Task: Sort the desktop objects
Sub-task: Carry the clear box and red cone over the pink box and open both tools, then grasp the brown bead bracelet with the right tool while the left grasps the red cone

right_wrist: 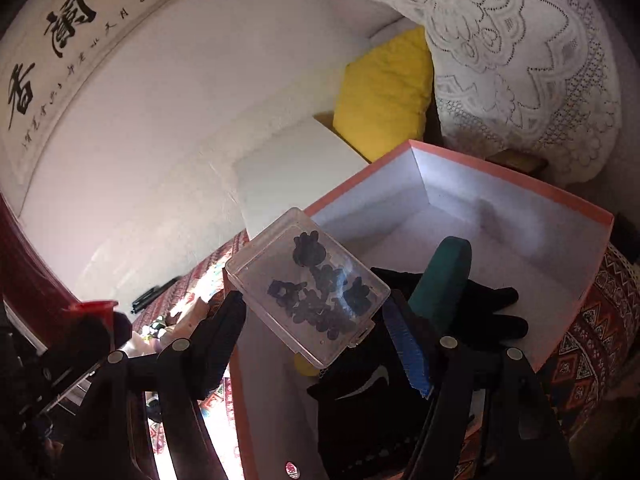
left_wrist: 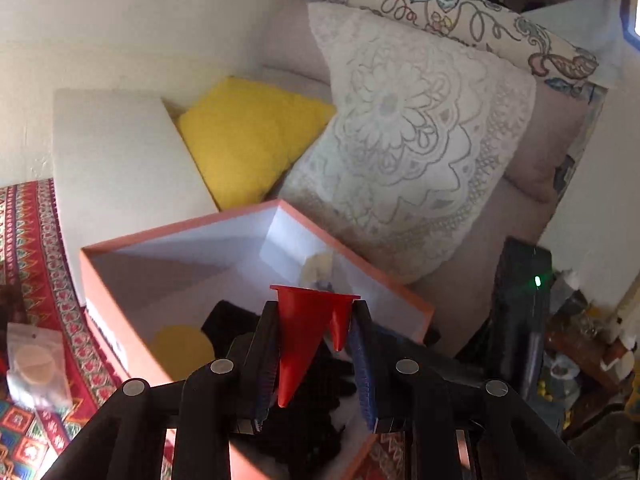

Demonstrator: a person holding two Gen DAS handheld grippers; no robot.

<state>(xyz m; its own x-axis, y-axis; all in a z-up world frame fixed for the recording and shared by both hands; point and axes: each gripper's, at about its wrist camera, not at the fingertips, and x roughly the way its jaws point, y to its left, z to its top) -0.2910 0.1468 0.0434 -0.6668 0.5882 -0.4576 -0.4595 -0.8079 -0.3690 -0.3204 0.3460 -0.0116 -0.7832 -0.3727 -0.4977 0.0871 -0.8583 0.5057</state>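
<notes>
Both grippers loaded over the pink box [left_wrist: 256, 216].
Left gripper [left_wrist: 316, 364] clamps red cone piece [left_wrist: 300, 344]; right gripper [right_wrist: 316, 320] pinches clear case [right_wrist: 308, 284] above box's near-left corner.

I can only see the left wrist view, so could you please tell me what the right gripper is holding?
Observer: The right gripper is shut on a clear case with small dark pieces inside.
Operator: Where is it relative to the box?
Observer: It sits in front of the box, at its near left corner, in the right wrist view.
Operator: Is anything in the box that I can't see?
Observer: A green tool leans up among the black gloves.
Operator: Thanks; my left gripper holds the red cones.
Observer: The right wrist view shows a red rim at its left edge.
</notes>
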